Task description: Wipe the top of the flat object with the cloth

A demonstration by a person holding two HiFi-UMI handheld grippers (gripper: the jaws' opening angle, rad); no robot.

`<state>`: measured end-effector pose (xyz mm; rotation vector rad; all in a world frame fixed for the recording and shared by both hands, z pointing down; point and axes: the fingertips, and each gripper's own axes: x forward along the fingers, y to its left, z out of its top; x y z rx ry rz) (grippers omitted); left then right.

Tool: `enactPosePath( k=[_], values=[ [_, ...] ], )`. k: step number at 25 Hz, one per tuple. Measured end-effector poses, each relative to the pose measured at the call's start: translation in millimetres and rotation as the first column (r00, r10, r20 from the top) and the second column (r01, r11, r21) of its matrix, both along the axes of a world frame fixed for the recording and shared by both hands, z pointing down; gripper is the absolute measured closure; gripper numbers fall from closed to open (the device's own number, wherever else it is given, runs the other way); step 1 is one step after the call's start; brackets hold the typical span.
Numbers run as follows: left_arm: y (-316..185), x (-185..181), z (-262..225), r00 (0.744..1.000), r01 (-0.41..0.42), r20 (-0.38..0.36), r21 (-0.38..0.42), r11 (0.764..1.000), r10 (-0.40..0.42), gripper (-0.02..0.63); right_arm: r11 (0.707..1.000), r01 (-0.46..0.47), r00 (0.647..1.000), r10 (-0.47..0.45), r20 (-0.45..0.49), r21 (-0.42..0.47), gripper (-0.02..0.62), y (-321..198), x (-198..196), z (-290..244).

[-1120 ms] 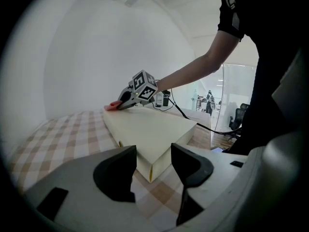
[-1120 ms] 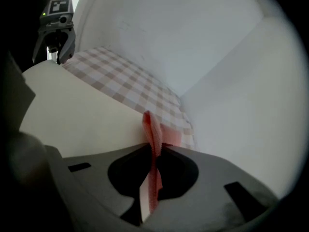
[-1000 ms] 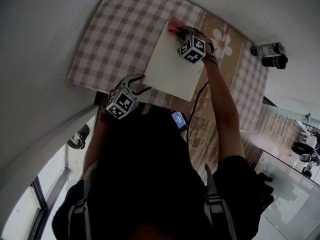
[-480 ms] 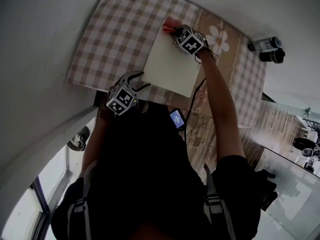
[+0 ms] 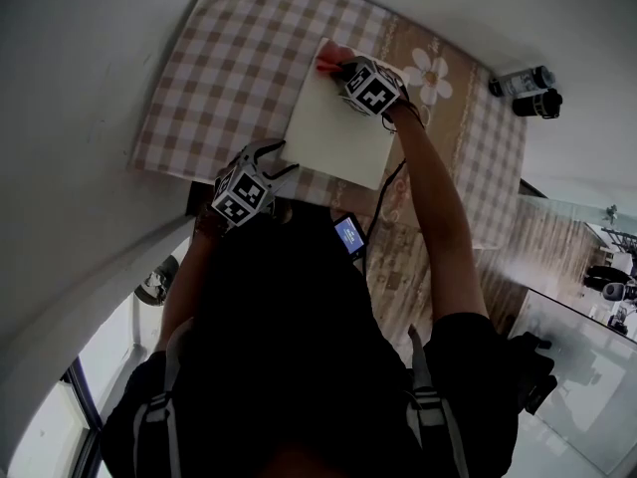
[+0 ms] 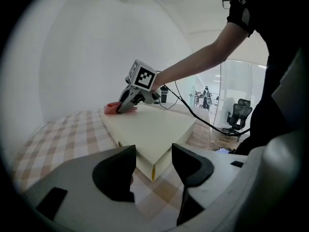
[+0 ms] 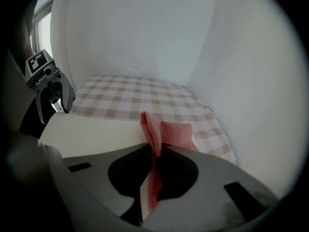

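Note:
A cream flat slab (image 5: 338,127) lies on the checked tablecloth (image 5: 234,68). My right gripper (image 5: 343,68) is shut on a pink cloth (image 5: 326,60) and presses it onto the slab's far corner. The right gripper view shows the pink cloth (image 7: 161,132) pinched between the jaws, over the slab (image 7: 91,129). My left gripper (image 5: 271,162) is open and holds nothing, hovering off the slab's near-left corner. From the left gripper view the slab (image 6: 149,129) lies ahead, with the right gripper (image 6: 126,105) and cloth (image 6: 112,108) at its far end.
Two dark cylindrical containers (image 5: 528,93) stand at the table's far right. A phone with a lit screen (image 5: 348,235) hangs near the person's chest. White walls (image 7: 145,37) close off the table's far sides. A cable (image 6: 203,120) trails from the right gripper.
My right gripper has slid the cloth leftward along the slab's far edge toward its corner. The left gripper has stayed about where it was.

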<state>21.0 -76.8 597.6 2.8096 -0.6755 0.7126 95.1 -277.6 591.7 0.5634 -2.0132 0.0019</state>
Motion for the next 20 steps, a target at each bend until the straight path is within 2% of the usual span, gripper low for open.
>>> enactPosePath(
  k=[6,14,20],
  values=[
    [-1,0,1,1.0,-0.007,0.01,0.0,1.0,0.007,0.359,1.0,-0.02,0.997,0.021,0.07,-0.023,0.578,18,-7,1],
    [0,-1,2,1.0,-0.012,0.011,0.007,1.0,0.011,0.359,0.999,0.014,0.996,-0.011,0.092,-0.036,0.578,53,-20,0],
    [0,0,2,0.998,-0.029,0.058,-0.016,0.999,0.03,0.357,0.998,0.034,0.995,-0.028,0.1,-0.057,0.578,81,-26,3]
  ],
)
